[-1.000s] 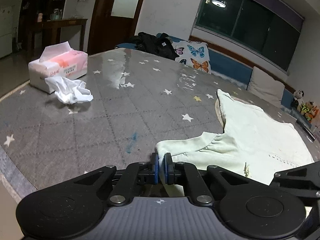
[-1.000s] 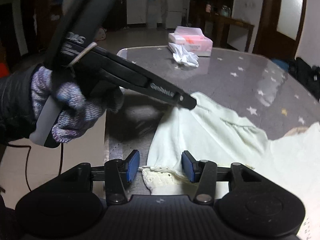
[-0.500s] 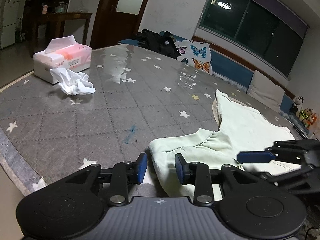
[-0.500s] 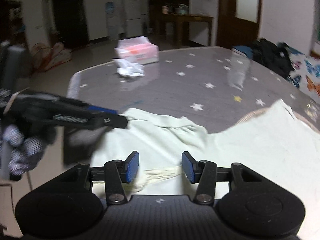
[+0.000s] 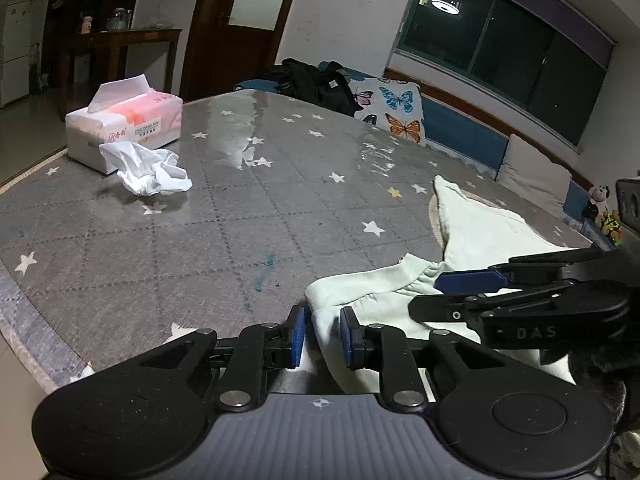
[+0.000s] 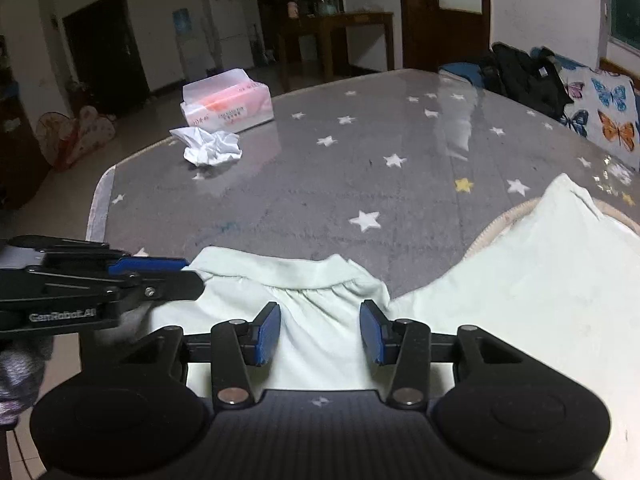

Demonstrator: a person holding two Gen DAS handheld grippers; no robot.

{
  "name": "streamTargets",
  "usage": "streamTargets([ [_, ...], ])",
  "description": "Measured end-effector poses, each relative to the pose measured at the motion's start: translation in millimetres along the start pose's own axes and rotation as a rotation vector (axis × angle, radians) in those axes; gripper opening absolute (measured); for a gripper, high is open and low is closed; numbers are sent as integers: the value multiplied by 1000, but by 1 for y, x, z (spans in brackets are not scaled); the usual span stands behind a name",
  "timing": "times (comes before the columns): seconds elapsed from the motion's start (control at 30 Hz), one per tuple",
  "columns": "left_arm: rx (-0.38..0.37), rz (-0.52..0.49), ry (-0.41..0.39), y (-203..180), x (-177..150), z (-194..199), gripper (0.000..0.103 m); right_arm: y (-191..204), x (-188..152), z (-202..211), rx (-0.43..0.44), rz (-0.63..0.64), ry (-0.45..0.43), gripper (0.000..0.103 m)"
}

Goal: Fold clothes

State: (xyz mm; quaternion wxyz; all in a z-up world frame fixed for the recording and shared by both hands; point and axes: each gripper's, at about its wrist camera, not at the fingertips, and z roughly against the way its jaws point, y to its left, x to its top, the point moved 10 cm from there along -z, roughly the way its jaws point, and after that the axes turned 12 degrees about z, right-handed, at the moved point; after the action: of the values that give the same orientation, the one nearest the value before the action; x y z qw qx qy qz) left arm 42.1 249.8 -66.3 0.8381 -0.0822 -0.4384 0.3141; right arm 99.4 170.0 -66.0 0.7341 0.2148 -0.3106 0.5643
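Observation:
A pale green garment [image 5: 472,236] lies on the grey star-patterned table [image 5: 248,216], with its sleeve and gathered cuff [image 6: 304,280] toward the near edge. My left gripper [image 5: 322,332] is open, its blue pads on either side of the sleeve's end. My right gripper [image 6: 319,330] is open wide just above the sleeve near the cuff. The right gripper shows in the left wrist view [image 5: 472,284] at right, and the left gripper shows in the right wrist view [image 6: 152,272] at left.
A pink and white tissue box [image 5: 124,128] stands at the far left of the table with a crumpled tissue [image 5: 148,168] in front of it. A black bag [image 5: 316,80] and a butterfly cushion [image 5: 396,108] lie beyond the far edge.
My left gripper opened and let go of the sleeve end. The sleeve now lies flat on the table. My right gripper swung right over the sleeve, staying open.

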Motion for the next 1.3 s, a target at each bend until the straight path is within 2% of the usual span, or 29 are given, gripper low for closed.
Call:
streamTargets([
  [0.13,-9,-6,-1,-3,-1,5,36,3,0,15,-3,23,-5,44],
  [0.23,-15,-5,10,-6,-4,3,37,9,-10,35,-15,71,15,44],
  [0.33,-27,-2,14,-9,-4,1,35,19,-21,49,-18,109,34,44],
  [0.37,-31,0,14,-10,-5,1,31,24,-25,52,-14,116,38,44],
  [0.4,-36,1,14,-11,-5,0,25,29,-28,55,-10,123,42,44],
  [0.43,-40,2,14,-11,-5,0,14,33,-32,57,-6,130,46,44],
  [0.47,-45,4,14,-12,-5,-1,10,38,-35,60,-2,137,50,43],
  [0.6,-88,0,-23,-22,3,11,5,55,-44,59,22,151,54,43],
  [0.77,-194,-30,-64,-49,10,33,4,60,-45,53,31,126,38,43],
  [0.87,-279,-63,-61,-70,6,43,4,52,-46,60,26,99,28,43],
  [1.07,-403,-147,3,-108,-22,48,4,16,-62,82,-45,12,33,43],
  [1.23,-424,-227,102,-127,-58,34,6,-19,-78,96,-115,-82,40,43],
  [1.3,-424,-247,148,-130,-70,27,13,-31,-81,102,-138,-106,33,43],
])
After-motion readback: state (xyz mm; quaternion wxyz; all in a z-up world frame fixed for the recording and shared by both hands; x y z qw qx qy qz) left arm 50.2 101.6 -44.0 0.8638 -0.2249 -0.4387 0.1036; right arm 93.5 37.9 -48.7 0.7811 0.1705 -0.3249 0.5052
